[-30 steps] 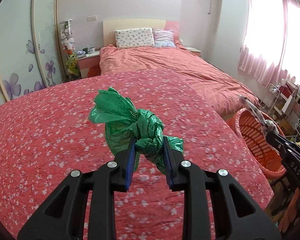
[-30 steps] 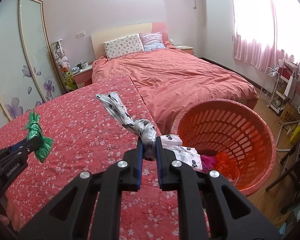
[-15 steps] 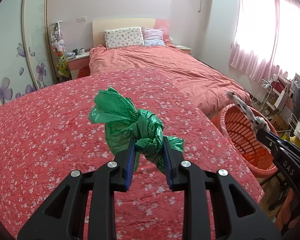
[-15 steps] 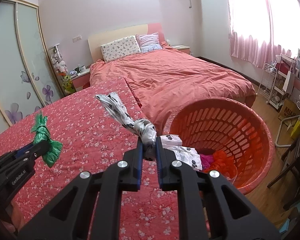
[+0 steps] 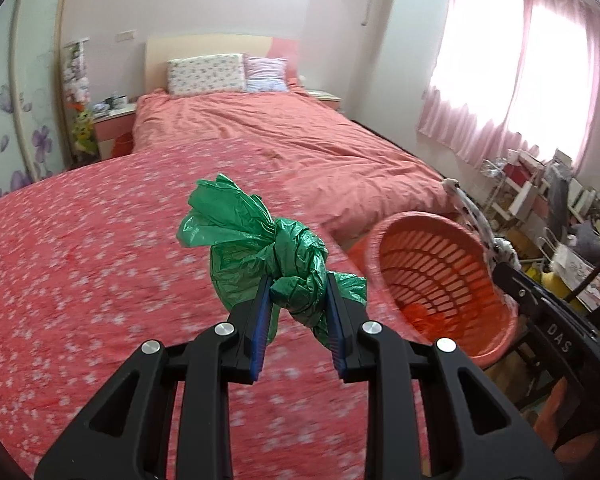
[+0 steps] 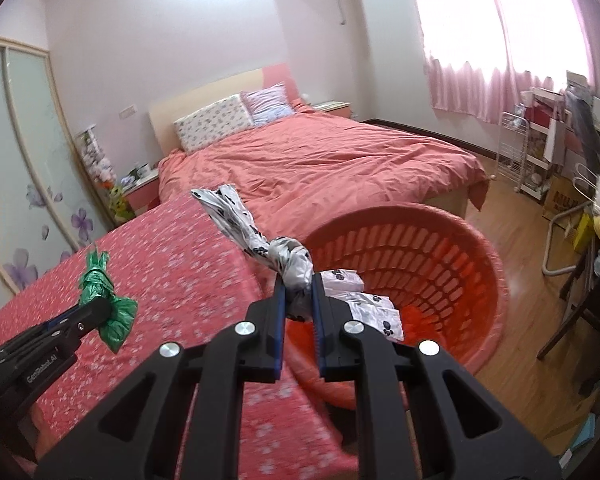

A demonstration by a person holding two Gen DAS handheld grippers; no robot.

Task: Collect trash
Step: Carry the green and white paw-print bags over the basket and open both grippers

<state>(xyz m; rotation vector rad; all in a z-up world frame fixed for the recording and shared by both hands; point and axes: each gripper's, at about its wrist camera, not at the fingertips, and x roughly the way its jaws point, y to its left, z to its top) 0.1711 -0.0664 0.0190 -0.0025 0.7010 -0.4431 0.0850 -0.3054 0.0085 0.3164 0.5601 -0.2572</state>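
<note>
My left gripper (image 5: pixel 298 300) is shut on a knotted green plastic bag (image 5: pixel 260 248) and holds it in the air over the floral red cover, left of the basket. It also shows in the right wrist view (image 6: pixel 100 296). My right gripper (image 6: pixel 298 300) is shut on a knotted white bag with black paw prints (image 6: pixel 268 252), held at the near left rim of the orange slatted basket (image 6: pixel 440 264). The basket (image 5: pixel 440 280) holds red and orange items at its bottom.
The floral red cover (image 5: pixel 80 280) lies at the left. A bed with a salmon duvet (image 6: pixel 320 164) stands behind the basket. A wire rack and cluttered shelves (image 6: pixel 540 152) stand at the right by the pink curtains. A chair leg (image 6: pixel 572 320) is near the basket.
Both grippers have moved to the right toward the basket with their bags. The basket now looms larger and nearer in both views.
</note>
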